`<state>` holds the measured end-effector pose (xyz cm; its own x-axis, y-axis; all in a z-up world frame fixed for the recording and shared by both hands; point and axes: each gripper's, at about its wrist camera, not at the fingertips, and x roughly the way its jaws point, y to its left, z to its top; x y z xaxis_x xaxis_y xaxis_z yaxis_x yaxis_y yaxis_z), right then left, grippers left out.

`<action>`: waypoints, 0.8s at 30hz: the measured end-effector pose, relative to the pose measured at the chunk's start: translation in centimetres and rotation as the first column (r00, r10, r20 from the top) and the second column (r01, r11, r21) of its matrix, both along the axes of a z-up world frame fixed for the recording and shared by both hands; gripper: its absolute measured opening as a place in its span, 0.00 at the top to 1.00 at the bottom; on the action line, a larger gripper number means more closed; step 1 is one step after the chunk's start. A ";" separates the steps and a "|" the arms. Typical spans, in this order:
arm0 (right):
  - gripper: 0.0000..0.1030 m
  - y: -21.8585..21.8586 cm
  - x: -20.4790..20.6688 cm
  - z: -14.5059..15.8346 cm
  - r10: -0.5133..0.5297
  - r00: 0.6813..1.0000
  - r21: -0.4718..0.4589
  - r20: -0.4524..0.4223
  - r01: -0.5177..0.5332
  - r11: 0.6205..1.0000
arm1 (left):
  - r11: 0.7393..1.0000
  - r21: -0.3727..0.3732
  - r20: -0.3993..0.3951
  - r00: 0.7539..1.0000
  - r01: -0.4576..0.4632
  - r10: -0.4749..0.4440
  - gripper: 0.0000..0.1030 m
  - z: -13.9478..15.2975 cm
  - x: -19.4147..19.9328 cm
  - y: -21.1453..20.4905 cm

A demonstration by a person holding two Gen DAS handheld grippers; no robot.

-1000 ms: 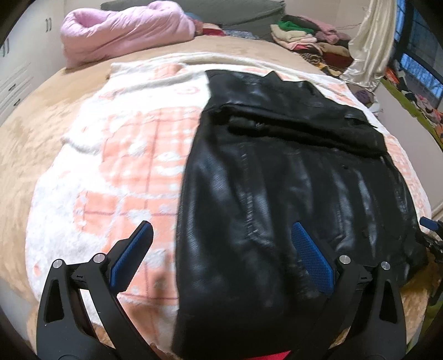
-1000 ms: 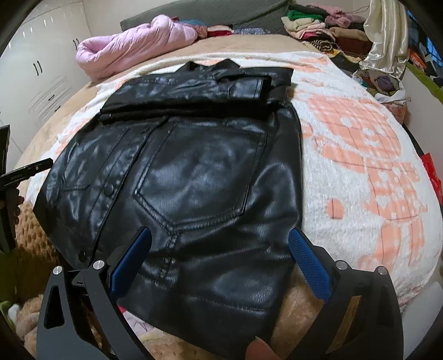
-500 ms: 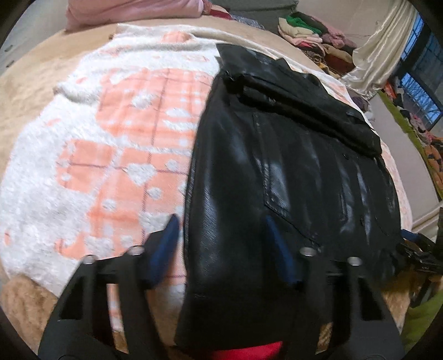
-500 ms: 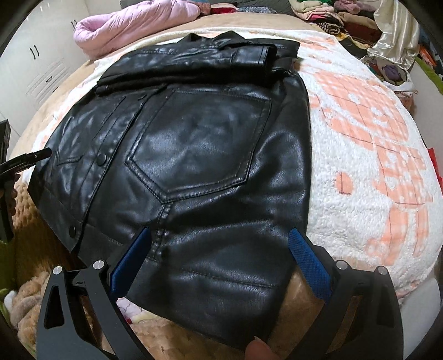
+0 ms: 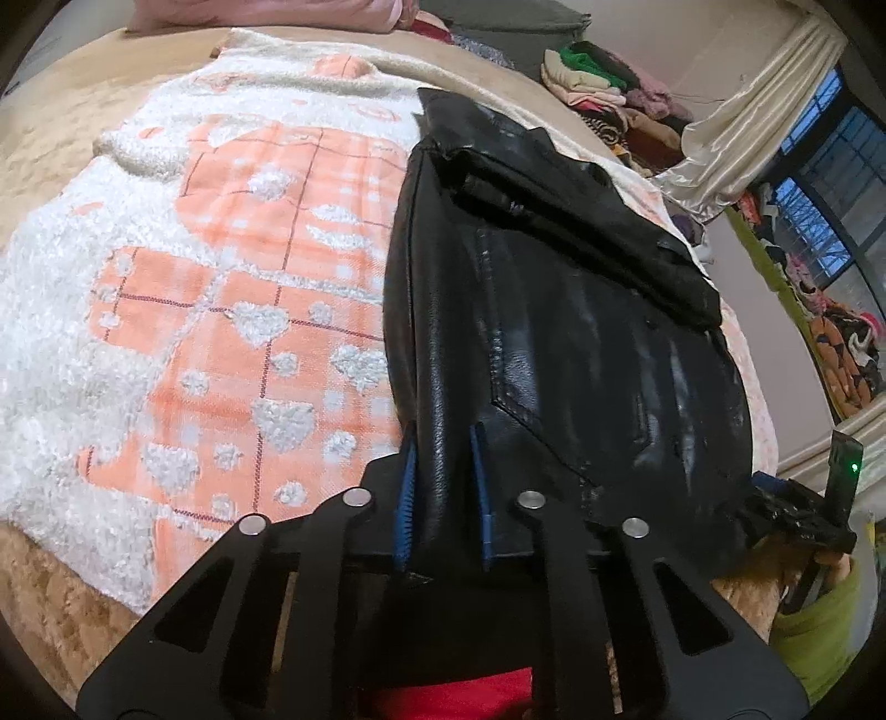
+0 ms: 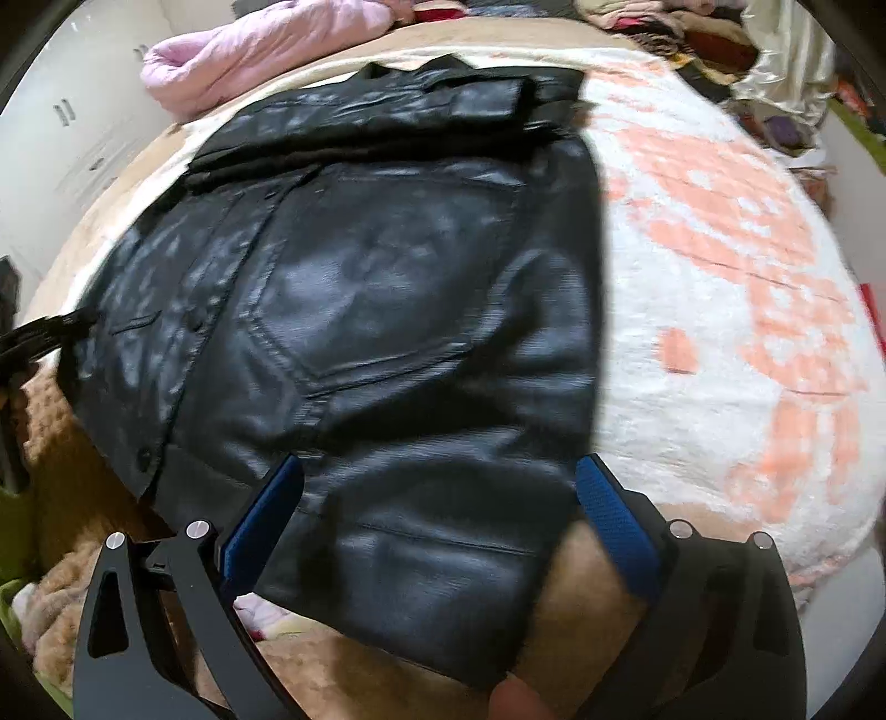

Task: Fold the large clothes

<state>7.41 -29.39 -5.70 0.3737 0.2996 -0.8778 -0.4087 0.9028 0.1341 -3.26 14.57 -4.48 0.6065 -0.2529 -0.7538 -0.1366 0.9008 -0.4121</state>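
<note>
A black jacket [image 6: 387, 288] lies flat on a white and orange blanket [image 6: 720, 288] on the bed. The right gripper [image 6: 437, 498] hangs over the jacket's near edge with its blue pads [image 6: 614, 526] wide apart. A pink quilt [image 6: 266, 50] sits far back.

Black glossy leather jacket [image 5: 581, 354] [image 6: 387, 310]: one item, laid flat on a white-and-orange fleece blanket [image 5: 221, 310]. Sleeves folded across the upper body near the collar. Patch pocket and snap buttons face up. Hem at the bed's near edge.
</note>
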 end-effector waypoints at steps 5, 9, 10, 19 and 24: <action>0.07 -0.4 0.0 -0.3 0.045 0.999 -0.012 -0.020 -0.045 0.999 | 1.000 0.005 0.005 1.000 0.019 -0.019 0.93 0.2 -0.9 -0.6; 0.23 -0.3 -0.4 -0.1 0.062 0.998 -0.032 0.000 -0.062 0.998 | 1.000 0.007 0.012 1.000 0.025 -0.025 0.93 0.4 -1.8 -1.0; 0.32 -0.6 -0.5 0.0 0.059 0.998 -0.030 0.007 -0.058 0.998 | 1.000 0.008 0.012 1.000 0.026 -0.026 0.93 0.5 -1.8 -1.1; 0.45 -1.7 -0.4 0.7 0.103 0.995 -0.032 0.013 -0.102 0.994 | 0.997 0.074 -0.025 0.999 0.033 -0.031 0.79 0.2 -1.8 -1.6; 0.77 -1.4 -0.4 0.6 0.095 0.995 0.039 0.019 -0.096 0.995 | 0.999 0.040 -0.065 0.998 0.026 -0.023 0.75 -1.3 -2.4 -1.1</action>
